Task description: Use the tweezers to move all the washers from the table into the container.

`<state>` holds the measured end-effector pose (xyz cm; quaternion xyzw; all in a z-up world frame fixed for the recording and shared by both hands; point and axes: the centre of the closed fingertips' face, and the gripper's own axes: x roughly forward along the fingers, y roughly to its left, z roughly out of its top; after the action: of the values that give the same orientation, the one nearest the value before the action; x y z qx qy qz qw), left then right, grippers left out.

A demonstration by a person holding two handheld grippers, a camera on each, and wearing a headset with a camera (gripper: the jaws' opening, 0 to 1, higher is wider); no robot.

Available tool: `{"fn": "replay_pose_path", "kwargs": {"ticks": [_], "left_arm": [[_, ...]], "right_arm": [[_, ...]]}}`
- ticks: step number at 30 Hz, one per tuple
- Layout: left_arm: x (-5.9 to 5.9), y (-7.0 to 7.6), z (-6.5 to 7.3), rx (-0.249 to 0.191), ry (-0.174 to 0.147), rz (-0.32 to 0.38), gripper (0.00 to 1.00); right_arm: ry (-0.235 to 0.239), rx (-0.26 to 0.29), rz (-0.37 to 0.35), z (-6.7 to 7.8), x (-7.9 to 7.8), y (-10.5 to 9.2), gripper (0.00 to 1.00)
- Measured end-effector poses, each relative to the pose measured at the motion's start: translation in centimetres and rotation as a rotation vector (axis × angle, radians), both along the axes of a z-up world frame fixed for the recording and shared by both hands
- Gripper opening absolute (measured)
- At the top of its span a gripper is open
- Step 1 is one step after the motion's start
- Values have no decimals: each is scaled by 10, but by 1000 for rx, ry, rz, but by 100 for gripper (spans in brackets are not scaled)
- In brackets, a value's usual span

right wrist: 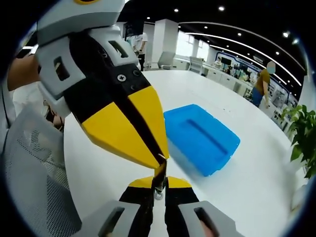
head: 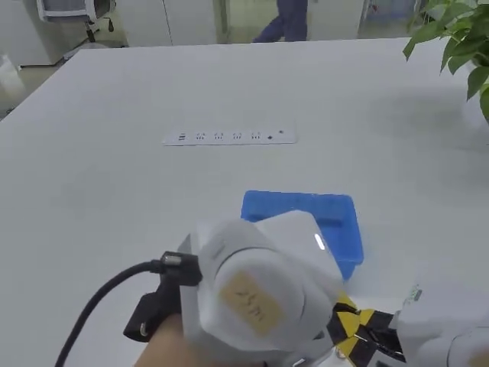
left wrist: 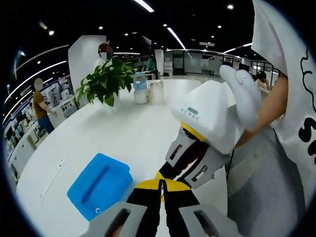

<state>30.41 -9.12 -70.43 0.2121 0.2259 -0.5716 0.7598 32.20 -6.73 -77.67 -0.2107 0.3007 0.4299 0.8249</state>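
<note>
In the right gripper view our right gripper (right wrist: 158,182) has its jaws drawn narrow on the tweezers (right wrist: 159,173), a slim dark strip whose long axis runs straight forward along the jaws, away from the hand. Its far end points at the left gripper (right wrist: 161,158), which comes in from the upper left with its yellow and black jaws pressed together. The two sets of tips meet nose to nose at that strip, and we cannot tell whether the left jaws pinch it too. The strip is too slim for us to make out its points

The blue container (right wrist: 202,140) lies open on the white table (right wrist: 247,187), just beyond the meeting tips and to their right in that view. In the head view it sits behind the left gripper's white housing, its long axis running left to right, parallel to the white power strip (head: 229,137) farther back. A black cable (head: 99,297) trails from the housing toward the left. A leafy plant (head: 458,38) hangs over the table's far right, and a person's legs (head: 284,19) show beyond the far edge
</note>
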Motion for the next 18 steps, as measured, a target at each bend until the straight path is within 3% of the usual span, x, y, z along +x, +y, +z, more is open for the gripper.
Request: {"fn": "replay_pose_path", "kwargs": {"ticks": [11, 18], "left_arm": [[26, 3, 42, -11, -125, -2, 0], [51, 6, 62, -27, -216, 60, 0]], "right_arm": [[-81, 45, 17, 43, 32, 9, 3], [-157, 52, 14, 67, 61, 14, 3]]}}
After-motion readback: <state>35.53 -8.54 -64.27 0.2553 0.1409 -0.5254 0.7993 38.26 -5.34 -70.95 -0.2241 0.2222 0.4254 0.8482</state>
